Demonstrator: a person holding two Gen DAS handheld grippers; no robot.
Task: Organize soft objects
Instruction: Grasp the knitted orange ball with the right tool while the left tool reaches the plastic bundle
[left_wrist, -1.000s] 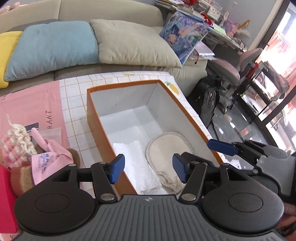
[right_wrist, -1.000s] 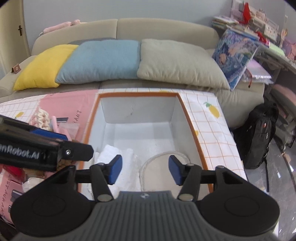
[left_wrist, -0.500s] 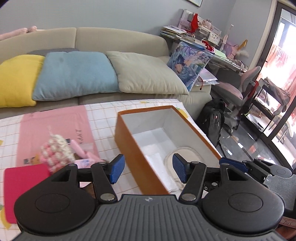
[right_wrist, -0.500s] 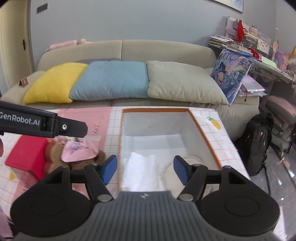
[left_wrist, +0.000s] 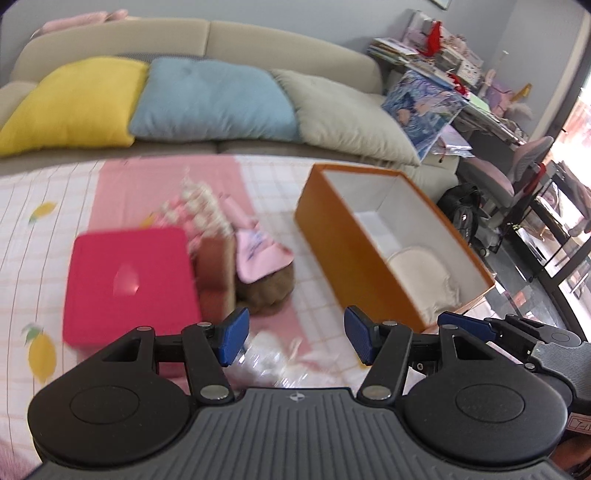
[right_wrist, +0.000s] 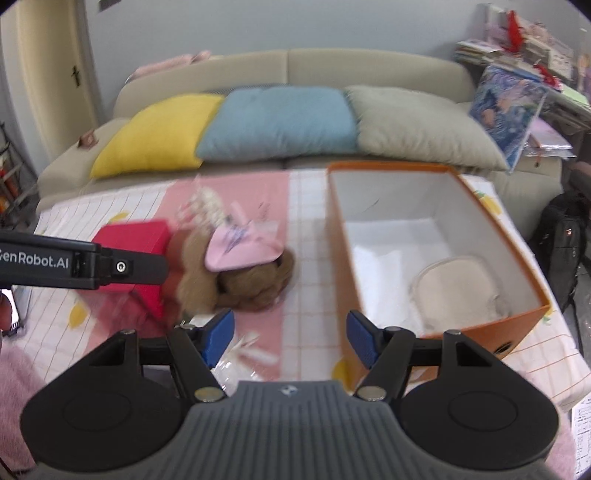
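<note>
Both your left tool and right tool are released and empty. The plush toy lies just ahead of them on the bench, the orange box ahead-right, ready for the next soft item.

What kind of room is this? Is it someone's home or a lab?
Most likely a lived-in living room at home. A beige sofa with yellow, blue and grey cushions stands behind a table with a checked lemon-print cloth, and cluttered shelves and a backpack sit to one side.
</note>
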